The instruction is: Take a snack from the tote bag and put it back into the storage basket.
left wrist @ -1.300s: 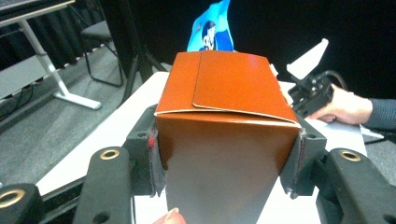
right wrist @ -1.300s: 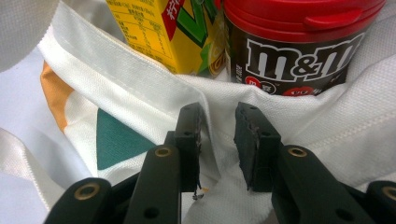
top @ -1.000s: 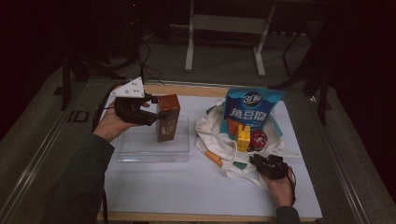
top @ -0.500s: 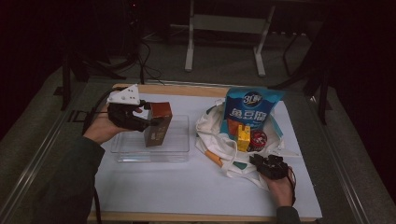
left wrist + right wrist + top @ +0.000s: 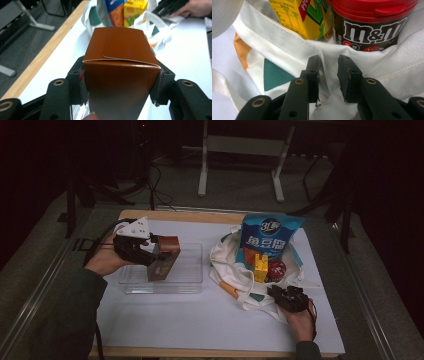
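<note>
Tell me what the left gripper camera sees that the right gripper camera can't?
The left gripper view has the brown box clamped between the left gripper, the wooden table edge and a blue snack bag. The right gripper view has the candy jar with its red lid, and the right gripper pinching the cloth. Both share the white bag and the yellow juice carton.

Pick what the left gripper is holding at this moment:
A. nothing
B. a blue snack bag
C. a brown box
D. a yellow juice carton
C: the left gripper has its jaws pressed against both sides of the brown box, above the clear tray.
</note>
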